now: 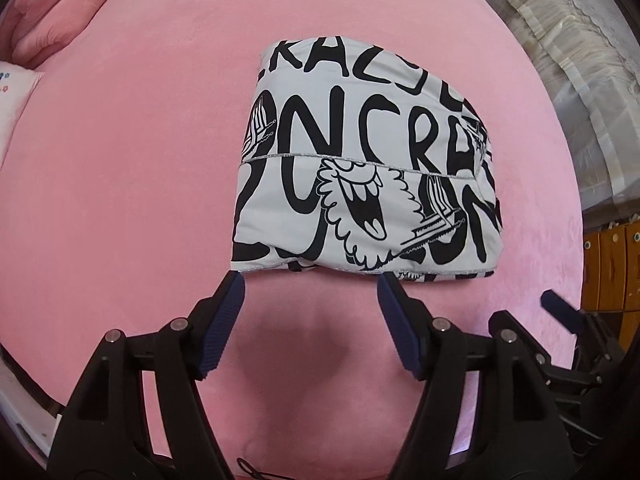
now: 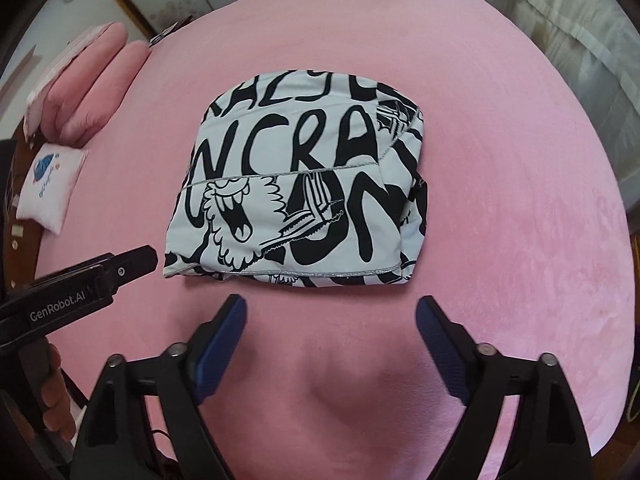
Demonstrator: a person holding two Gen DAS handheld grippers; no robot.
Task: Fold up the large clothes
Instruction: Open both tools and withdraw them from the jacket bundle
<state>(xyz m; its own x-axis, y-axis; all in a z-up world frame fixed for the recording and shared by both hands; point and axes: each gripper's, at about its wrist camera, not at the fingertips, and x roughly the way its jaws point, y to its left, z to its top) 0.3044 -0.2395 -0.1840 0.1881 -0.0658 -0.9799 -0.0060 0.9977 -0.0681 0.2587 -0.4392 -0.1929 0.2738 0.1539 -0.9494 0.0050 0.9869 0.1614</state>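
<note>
A white garment with bold black lettering and cartoon prints (image 1: 360, 168) lies folded into a compact rectangle on the pink bed; it also shows in the right wrist view (image 2: 304, 192). My left gripper (image 1: 312, 284) is open and empty, its fingertips just short of the garment's near edge. My right gripper (image 2: 328, 308) is open and empty, a little back from the near edge. The right gripper's finger shows at the right of the left wrist view (image 1: 560, 312). The left gripper's body shows at the left of the right wrist view (image 2: 100, 276).
The pink bed cover (image 1: 120, 200) spreads all around the garment. Pink pillows (image 2: 92, 96) and a small white cushion (image 2: 52, 188) lie at the far left. A pale curtain (image 1: 580, 80) hangs at the right, above a wooden cabinet (image 1: 612, 272).
</note>
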